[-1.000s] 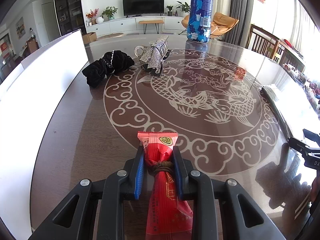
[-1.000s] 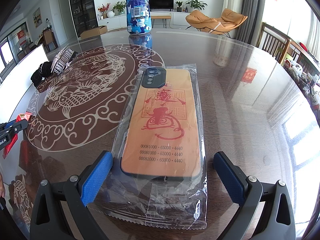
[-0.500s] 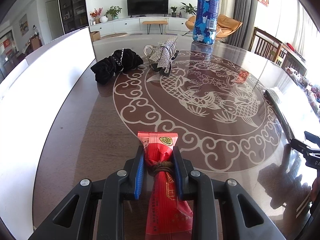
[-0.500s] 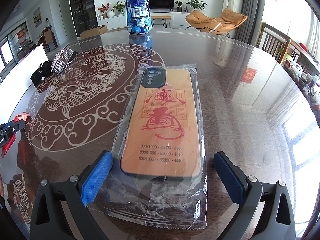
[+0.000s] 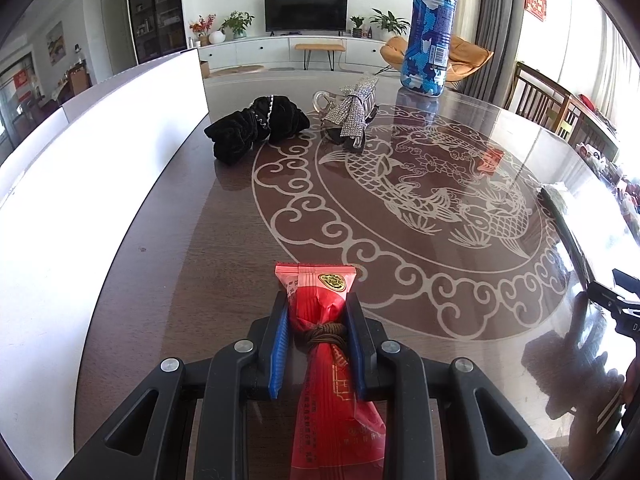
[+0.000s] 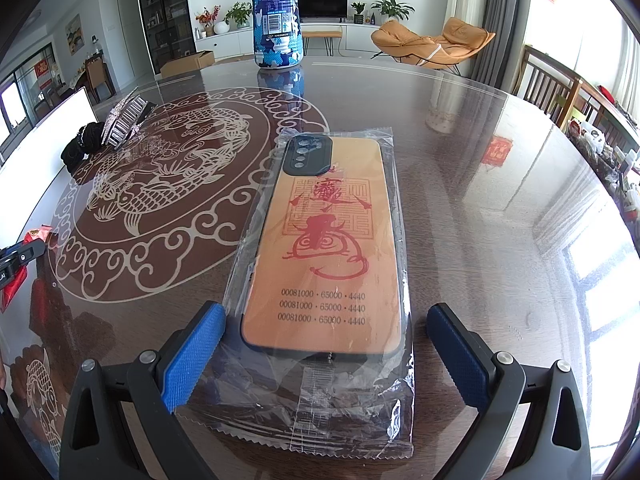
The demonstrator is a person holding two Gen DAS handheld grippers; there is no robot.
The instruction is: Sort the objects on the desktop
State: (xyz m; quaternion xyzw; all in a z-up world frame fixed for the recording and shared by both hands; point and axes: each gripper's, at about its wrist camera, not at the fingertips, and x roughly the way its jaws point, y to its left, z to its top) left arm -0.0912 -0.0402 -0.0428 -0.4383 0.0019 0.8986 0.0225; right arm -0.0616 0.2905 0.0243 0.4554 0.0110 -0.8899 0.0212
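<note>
My left gripper (image 5: 316, 312) is shut on a red packet (image 5: 320, 292) with a brown cord tied round it, held above the dark table. Ahead lie a black velvet scrunchie (image 5: 256, 128) and a rhinestone bow hair clip (image 5: 352, 116). A blue camouflage bottle (image 5: 428, 28) stands further back. My right gripper (image 6: 322, 328) is open, its blue pads either side of an orange phone case in a clear bag (image 6: 328, 248) lying flat on the table. The left gripper with the red packet shows at the right wrist view's left edge (image 6: 16, 264).
The round table has a glass top with a fish pattern (image 5: 420, 200). A white board (image 5: 80, 184) runs along its left side. The bottle (image 6: 276, 16), clip (image 6: 124, 120) and scrunchie (image 6: 80, 148) also show in the right wrist view. Chairs (image 6: 560, 92) stand at the right.
My left gripper has moved forward and left with the red packet, so the scrunchie and clip look nearer. The right gripper and phone case have not moved.
</note>
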